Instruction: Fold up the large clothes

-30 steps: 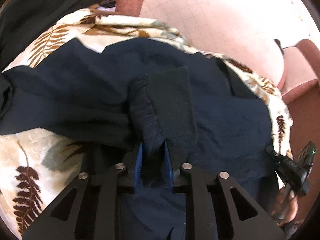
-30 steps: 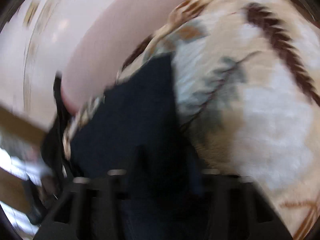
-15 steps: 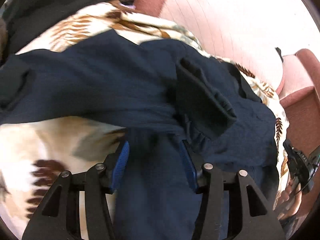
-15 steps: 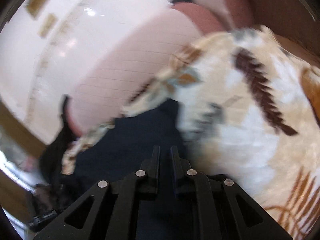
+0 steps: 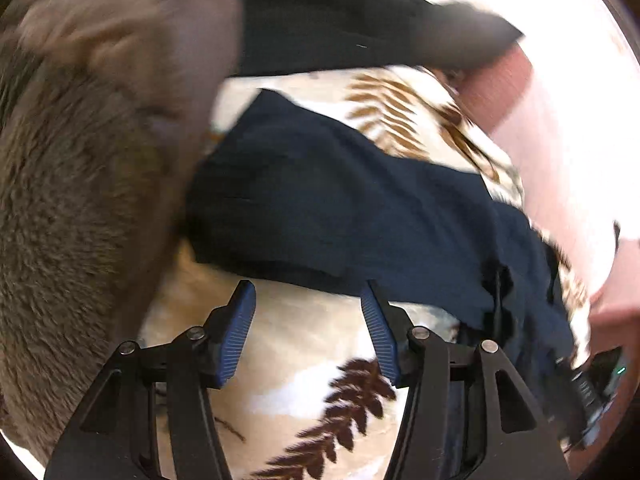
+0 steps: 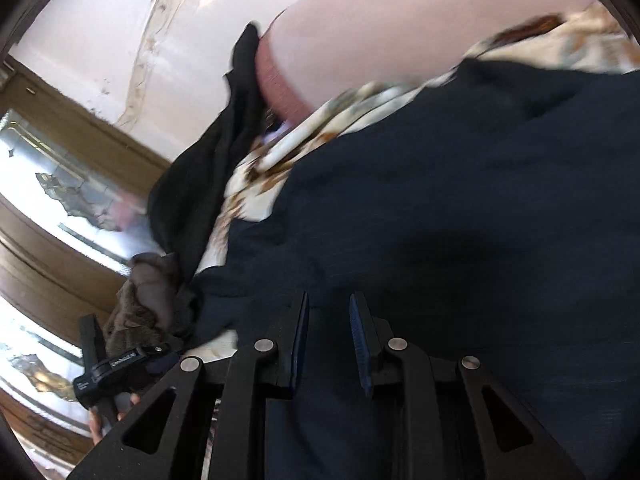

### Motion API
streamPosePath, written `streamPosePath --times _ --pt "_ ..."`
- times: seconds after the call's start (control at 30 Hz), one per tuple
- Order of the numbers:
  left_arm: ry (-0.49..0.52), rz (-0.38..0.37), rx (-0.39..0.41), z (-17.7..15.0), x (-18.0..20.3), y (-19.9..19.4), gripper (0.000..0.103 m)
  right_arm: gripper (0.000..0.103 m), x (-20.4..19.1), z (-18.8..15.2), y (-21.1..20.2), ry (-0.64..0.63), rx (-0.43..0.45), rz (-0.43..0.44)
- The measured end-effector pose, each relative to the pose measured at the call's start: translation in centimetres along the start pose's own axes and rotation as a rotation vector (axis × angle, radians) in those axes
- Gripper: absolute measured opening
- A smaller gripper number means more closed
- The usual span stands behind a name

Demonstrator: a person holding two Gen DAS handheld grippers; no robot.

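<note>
The garment lies spread on the blanket, which covers the sofa. In the left wrist view a fur throw lies left of the garment and a cloth behind it. The sofa's back rises beyond the blanket.

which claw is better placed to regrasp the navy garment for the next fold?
Probably right. The right claw, jaws opening and empty, sits directly over the navy garment. The left claw, also opening, is over bare fern-print blanket, just short of the garment's edge.
</note>
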State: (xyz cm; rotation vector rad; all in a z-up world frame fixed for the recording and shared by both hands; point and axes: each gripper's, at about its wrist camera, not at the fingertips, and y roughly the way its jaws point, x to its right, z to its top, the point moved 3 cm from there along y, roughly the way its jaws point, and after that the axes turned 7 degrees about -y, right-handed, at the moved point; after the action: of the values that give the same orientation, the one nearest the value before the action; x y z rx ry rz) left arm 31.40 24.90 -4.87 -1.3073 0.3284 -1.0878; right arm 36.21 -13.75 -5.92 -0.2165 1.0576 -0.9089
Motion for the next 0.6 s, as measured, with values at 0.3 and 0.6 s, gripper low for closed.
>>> streamPosePath --times 0.3,0.6 --pt "-0.312 -0.177 0.003 1.7 -3.0 2.5 0.058 0.022 -0.1 -2.1 4.3 -0.017 -0.104 -0.046" --pt "-0.119 -0.079 0.106 2.3 -0.5 -2.0 0.058 0.026 0.7 -2.5 3.2 -0.023 -0.111 -0.026"
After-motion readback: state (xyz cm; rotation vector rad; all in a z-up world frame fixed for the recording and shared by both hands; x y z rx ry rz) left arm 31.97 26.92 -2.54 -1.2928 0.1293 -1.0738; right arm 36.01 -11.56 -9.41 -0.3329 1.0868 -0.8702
